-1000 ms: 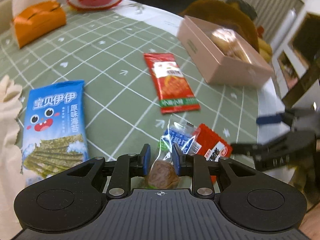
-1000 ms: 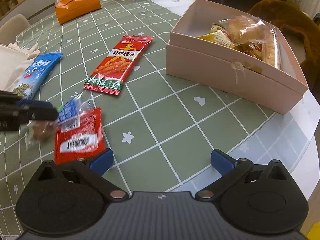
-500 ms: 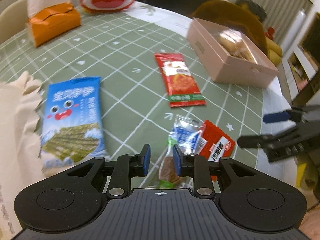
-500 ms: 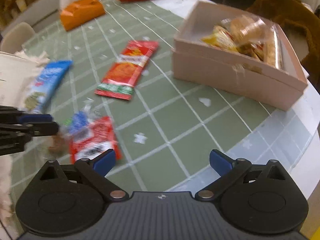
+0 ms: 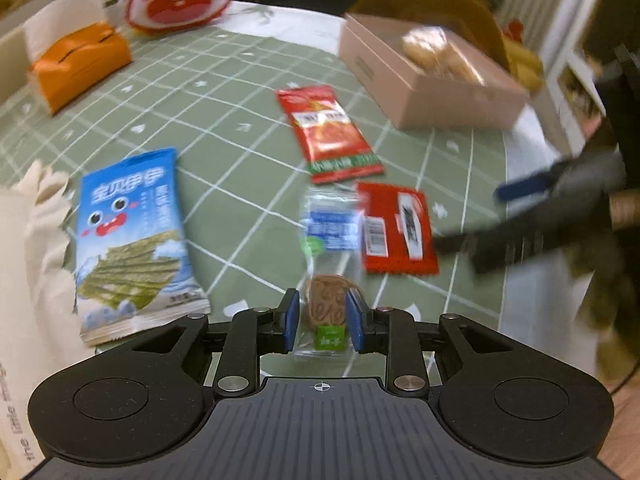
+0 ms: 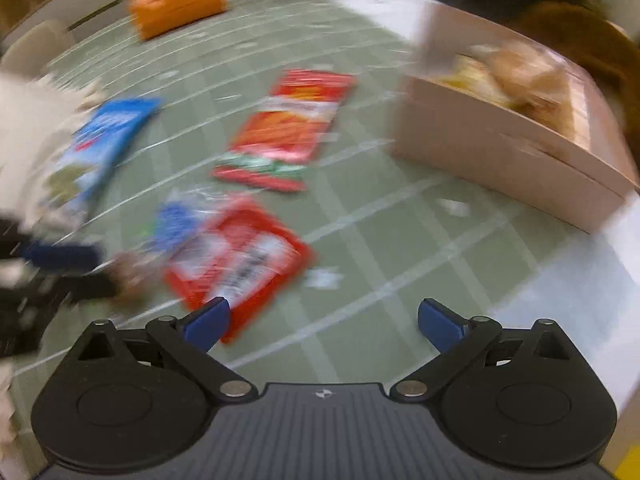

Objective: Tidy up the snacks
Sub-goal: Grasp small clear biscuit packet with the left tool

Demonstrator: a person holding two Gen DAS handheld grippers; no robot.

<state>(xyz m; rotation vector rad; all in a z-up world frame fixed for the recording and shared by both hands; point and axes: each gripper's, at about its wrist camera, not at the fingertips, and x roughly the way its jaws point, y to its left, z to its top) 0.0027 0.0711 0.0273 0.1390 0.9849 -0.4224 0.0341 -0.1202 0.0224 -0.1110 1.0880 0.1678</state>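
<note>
1. Jaws of the left gripper (image 5: 322,320) stand narrow and have just been opening. Between them sits the lower end of a small clear plastic packet with a brown round biscuit and a blue label (image 5: 327,272). The right pad looks to touch the film, but on the left a thin gap shows beside the biscuit, so I judge the pads no longer press on it.
2. This packet is probably very light. The film is soft and smooth and can slip, and the biscuit inside is stiff but may crack under a hard squeeze. The better hold seems to be across the biscuit with gentle force, or on the flat sealed end.
3. Just beside it, on the right, lies a flat square red foil packet (image 5: 396,228), with their edges touching or overlapping. It is thin and limp; an edge or corner is the place to take it.
4. The right gripper (image 6: 322,320) has its jaws wide apart with nothing between them. It hangs over the green checked tablecloth (image 5: 240,80), close to the same red packet.
5. Farther out lie a long red-and-green snack packet (image 5: 328,132) and a blue seaweed packet (image 5: 132,232), both flat.
6. The pink cardboard box (image 5: 420,92), already holding wrapped snacks, stands well apart at the far right; it is most likely the goal.
</note>
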